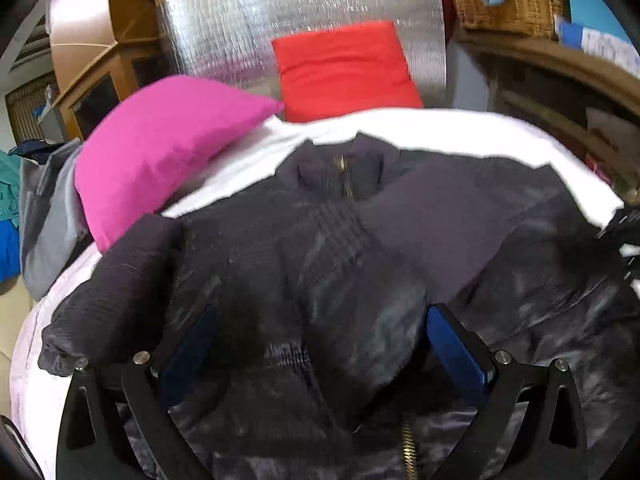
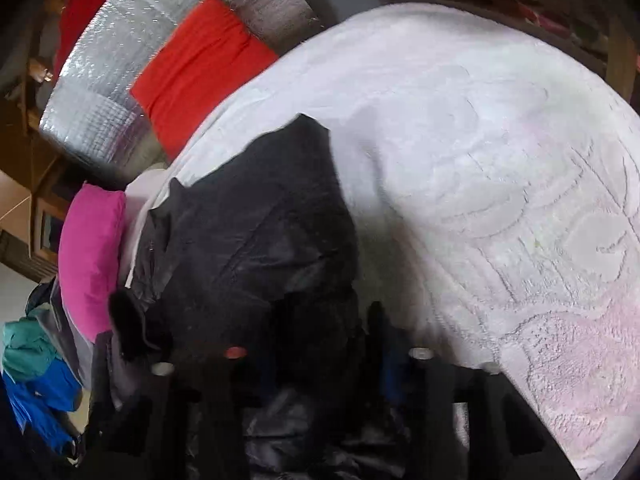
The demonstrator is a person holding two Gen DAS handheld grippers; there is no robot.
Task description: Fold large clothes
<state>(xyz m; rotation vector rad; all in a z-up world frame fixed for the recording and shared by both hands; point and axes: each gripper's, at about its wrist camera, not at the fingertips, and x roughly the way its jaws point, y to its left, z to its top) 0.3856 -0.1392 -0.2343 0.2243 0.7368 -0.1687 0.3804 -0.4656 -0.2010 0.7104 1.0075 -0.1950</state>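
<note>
A white quilted bedspread (image 2: pixel 500 168) covers the bed, its stitched pattern tinged pink toward the near right corner. At the far end a red cushion (image 1: pixel 344 70) leans on a silver foil-faced panel (image 1: pixel 248 20), with a pink pillow (image 1: pixel 160 148) to the left of it at the bed's edge. Wooden cabinets (image 1: pixel 104 80) stand behind on the left; a wicker basket (image 1: pixel 504 4) sits on a wooden shelf to the right. Off the bed's left side lies a heap of other clothes (image 2: pixel 36 364) – teal, blue and grey.

The dark jacket (image 1: pixel 320 240) lies spread across the middle of the bed, collar and gold zip toward the cushions, one sleeve reaching to the left edge just below the pink pillow.

The left gripper (image 1: pixel 320 332) stands released, its blue-padded fingers (image 1: pixel 456 344) wide apart with a hump of jacket fabric between them, not pinched. The right gripper (image 2: pixel 304 360) is deep in shadow and motion blur over the jacket's right part – dark cloth fills the space between its fingers, but whether the pads press on it I cannot tell.

The jacket's lower hem is cut off by the bottom of both views. To the right of the jacket the bedspread is bare right out to its edge; on the left the pillow and clothes heap crowd the border
</note>
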